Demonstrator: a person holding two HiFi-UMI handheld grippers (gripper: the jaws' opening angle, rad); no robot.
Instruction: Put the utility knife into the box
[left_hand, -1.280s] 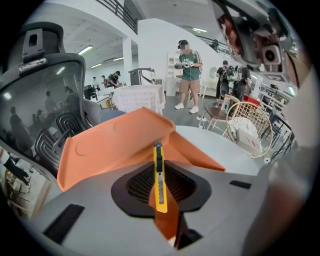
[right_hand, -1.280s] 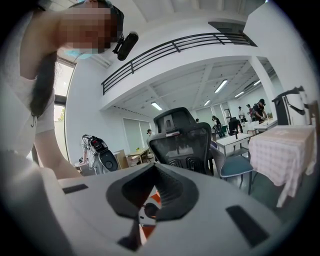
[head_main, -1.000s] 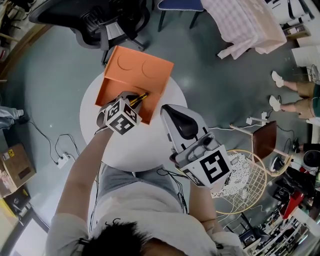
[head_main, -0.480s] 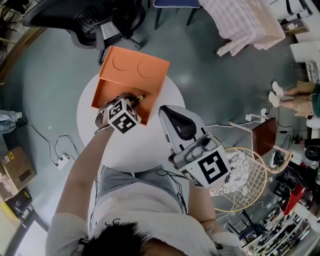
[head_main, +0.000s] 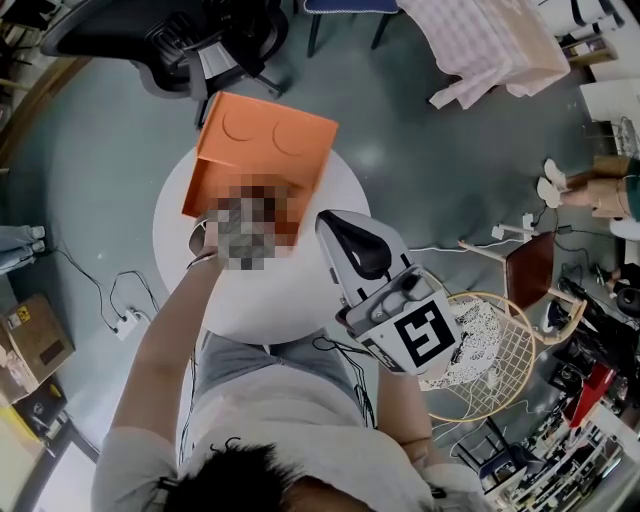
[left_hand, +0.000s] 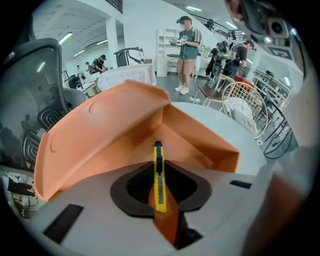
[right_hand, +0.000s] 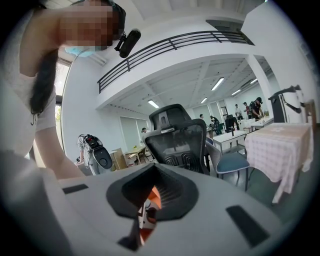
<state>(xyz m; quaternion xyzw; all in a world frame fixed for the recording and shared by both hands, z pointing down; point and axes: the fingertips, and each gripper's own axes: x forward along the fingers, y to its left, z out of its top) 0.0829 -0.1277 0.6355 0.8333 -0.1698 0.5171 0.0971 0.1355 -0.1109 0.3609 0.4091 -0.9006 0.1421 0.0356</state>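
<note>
Gripping the utility knife (left_hand: 159, 176): the left gripper (left_hand: 161, 199) has its jaws closed on the rear part of the yellow handle. The knife is held on edge. Its black tip points forward, away from the camera.

Box (left_hand: 200, 142): orange, open, standing on the round white table (head_main: 270, 295). Its lid (left_hand: 95, 132) is folded back on the far side, with two round outlines visible on it in the head view.

Knife position: the tip reaches over the near edge of the box and sits in line with the inner corner. The knife is in the jaws, not lying in the box. I cannot tell whether the tip touches the box floor.

Head view: a mosaic patch covers the left gripper and the near part of the box, so that view shows nothing of the grip.

Right gripper (right_hand: 144, 220): jaws together with nothing between them. It is held up off the table, to the right of the box and well apart from it. Its camera looks out at a black mesh office chair (right_hand: 180, 137).

Surroundings: a person (left_hand: 186, 50) stands across the room in the left gripper view. A round wire chair (head_main: 497, 350) stands on the floor beside the table, on the right. A pink checked cloth (head_main: 490, 45) hangs at the top of the head view.
</note>
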